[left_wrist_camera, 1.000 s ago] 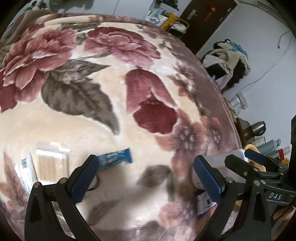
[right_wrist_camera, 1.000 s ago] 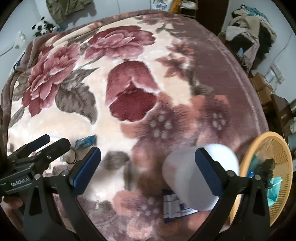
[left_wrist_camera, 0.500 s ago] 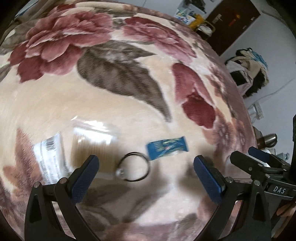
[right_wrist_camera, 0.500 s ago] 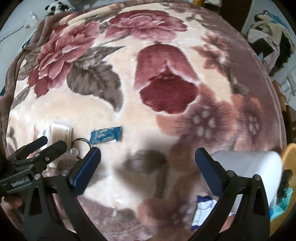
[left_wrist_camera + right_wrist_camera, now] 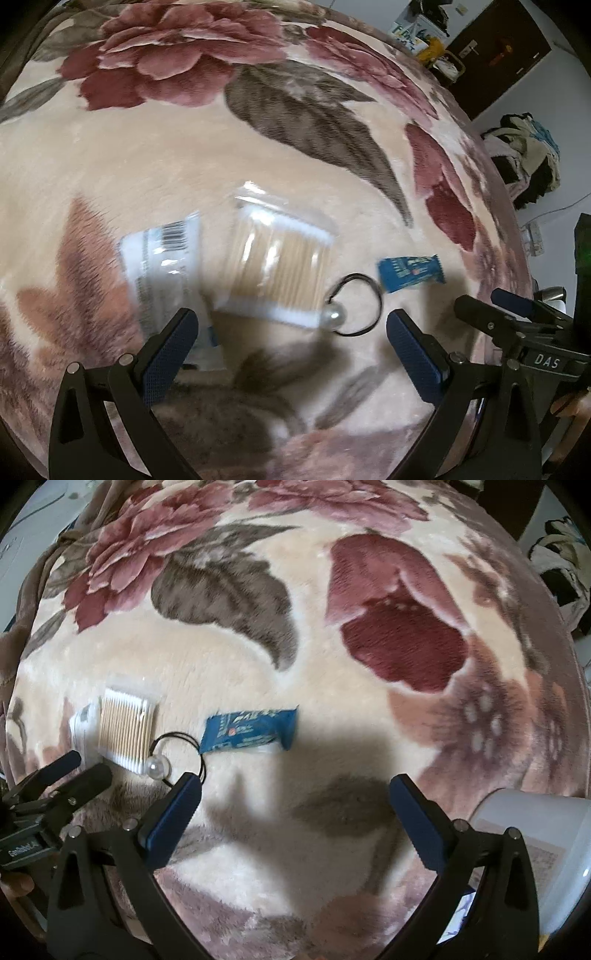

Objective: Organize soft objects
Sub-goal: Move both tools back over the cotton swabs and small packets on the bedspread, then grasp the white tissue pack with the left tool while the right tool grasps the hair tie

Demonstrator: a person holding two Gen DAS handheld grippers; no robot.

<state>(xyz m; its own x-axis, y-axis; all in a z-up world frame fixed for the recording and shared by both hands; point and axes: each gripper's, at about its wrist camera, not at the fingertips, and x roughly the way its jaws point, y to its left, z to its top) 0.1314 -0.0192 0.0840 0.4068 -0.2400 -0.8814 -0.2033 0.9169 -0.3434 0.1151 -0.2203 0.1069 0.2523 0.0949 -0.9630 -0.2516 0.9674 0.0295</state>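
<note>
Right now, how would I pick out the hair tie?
On the floral blanket, four small things lie in a row. The hair tie sits between the cotton swab pack and the blue wrapper. It alone is a thin black loop with a pearl bead.

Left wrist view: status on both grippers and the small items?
Left gripper and right gripper open, empty. Clear cotton-swab bag, black pearl hair tie, blue snack wrapper loose on floral blanket. Nothing in the way.

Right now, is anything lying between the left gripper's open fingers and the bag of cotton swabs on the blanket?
Nothing visible blocks it. The left gripper is open, with the bag of cotton swabs just ahead on bare blanket. The pearl hair tie touches the bag's right corner, and a white packet lies at its left.
</note>
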